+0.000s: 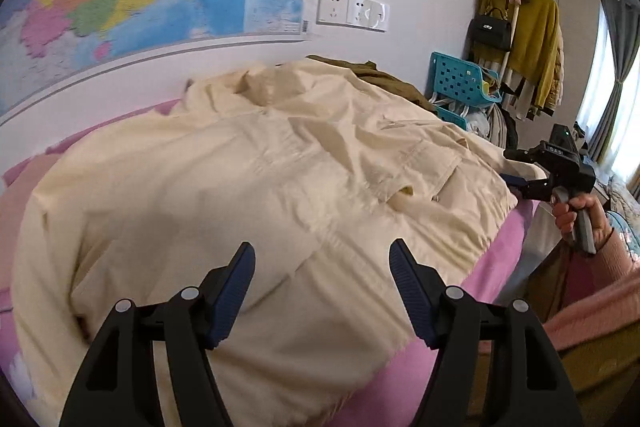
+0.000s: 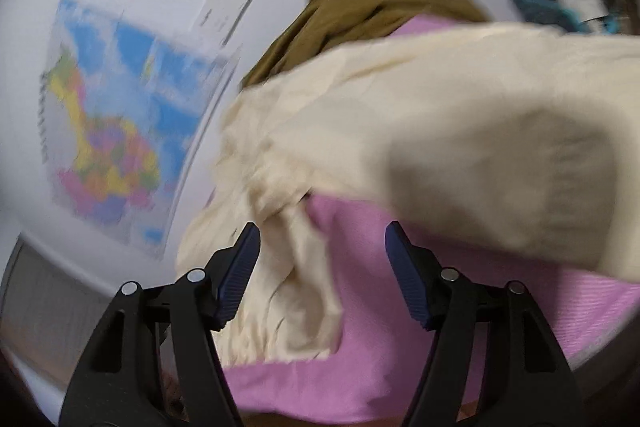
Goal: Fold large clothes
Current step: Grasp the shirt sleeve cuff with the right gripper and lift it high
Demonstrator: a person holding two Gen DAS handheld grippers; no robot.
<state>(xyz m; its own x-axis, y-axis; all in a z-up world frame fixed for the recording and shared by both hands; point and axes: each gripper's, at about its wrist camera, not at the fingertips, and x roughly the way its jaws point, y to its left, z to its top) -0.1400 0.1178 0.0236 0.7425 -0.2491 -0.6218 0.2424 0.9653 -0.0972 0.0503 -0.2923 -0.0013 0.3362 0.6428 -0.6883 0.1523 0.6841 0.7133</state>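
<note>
Left gripper (image 1: pixel 322 263) hangs with jaws apart and empty over the cream garment (image 1: pixel 248 187), spread across the pink bed (image 1: pixel 496 251). From the right wrist, the right gripper (image 2: pixel 322 243) also gapes empty above rumpled cream cloth.

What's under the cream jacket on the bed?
The cream jacket lies on a pink sheet; an olive garment pokes out behind it. Anything else beneath is covered.

Right wrist view smeared, wall map (image 2: pixel 120 123) blurred, cream garment (image 2: pixel 460 147) cut off right
</note>
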